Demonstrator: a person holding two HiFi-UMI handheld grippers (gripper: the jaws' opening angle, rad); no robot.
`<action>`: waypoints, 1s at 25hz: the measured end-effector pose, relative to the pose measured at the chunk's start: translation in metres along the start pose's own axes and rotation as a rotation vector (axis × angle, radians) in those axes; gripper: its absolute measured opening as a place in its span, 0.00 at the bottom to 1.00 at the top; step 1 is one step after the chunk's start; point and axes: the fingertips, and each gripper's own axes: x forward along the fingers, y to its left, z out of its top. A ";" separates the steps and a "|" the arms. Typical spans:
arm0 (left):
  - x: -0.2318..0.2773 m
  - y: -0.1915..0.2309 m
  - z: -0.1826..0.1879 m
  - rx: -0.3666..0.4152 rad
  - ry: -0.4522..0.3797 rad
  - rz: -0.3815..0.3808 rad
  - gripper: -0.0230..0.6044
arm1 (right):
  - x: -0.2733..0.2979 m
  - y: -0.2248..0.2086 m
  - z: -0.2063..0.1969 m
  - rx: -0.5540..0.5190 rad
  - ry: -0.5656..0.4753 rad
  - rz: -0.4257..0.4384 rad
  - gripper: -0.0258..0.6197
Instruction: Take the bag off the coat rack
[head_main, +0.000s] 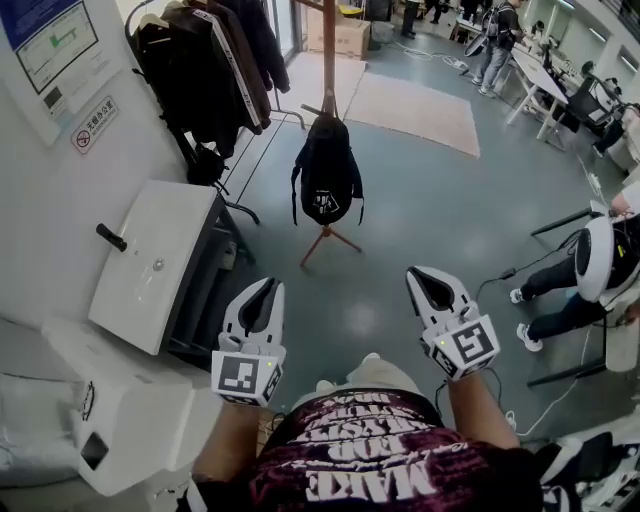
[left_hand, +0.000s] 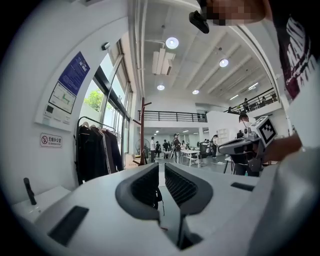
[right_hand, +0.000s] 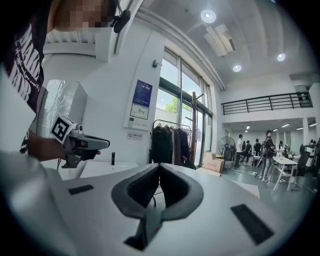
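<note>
A black backpack (head_main: 326, 180) hangs low on a wooden coat rack (head_main: 328, 55) that stands on the grey floor straight ahead. Both grippers are held well short of it, side by side in front of the person's body. My left gripper (head_main: 266, 288) points at the bag with its jaws a narrow slit apart and nothing between them (left_hand: 162, 166). My right gripper (head_main: 428, 276) has its tips touching, also empty (right_hand: 159, 166). In the left gripper view the rack's pole (left_hand: 142, 130) shows far off. The right gripper view has the pole (right_hand: 194, 125) beside the window.
A clothes rail of dark coats (head_main: 210, 60) stands left of the rack. A white cabinet (head_main: 150, 260) sits close on the left. A seated person (head_main: 600, 260) is at the right. A pale carpet (head_main: 420, 110), tables and several people lie further back.
</note>
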 end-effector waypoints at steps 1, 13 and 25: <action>-0.002 0.002 -0.002 -0.006 -0.003 0.012 0.08 | -0.001 0.000 -0.002 0.002 0.005 0.002 0.06; 0.034 0.010 -0.015 0.005 0.049 0.025 0.18 | 0.024 -0.032 -0.019 0.049 0.020 0.002 0.25; 0.115 0.034 -0.016 -0.007 0.076 0.048 0.18 | 0.088 -0.084 -0.029 0.078 0.033 0.049 0.28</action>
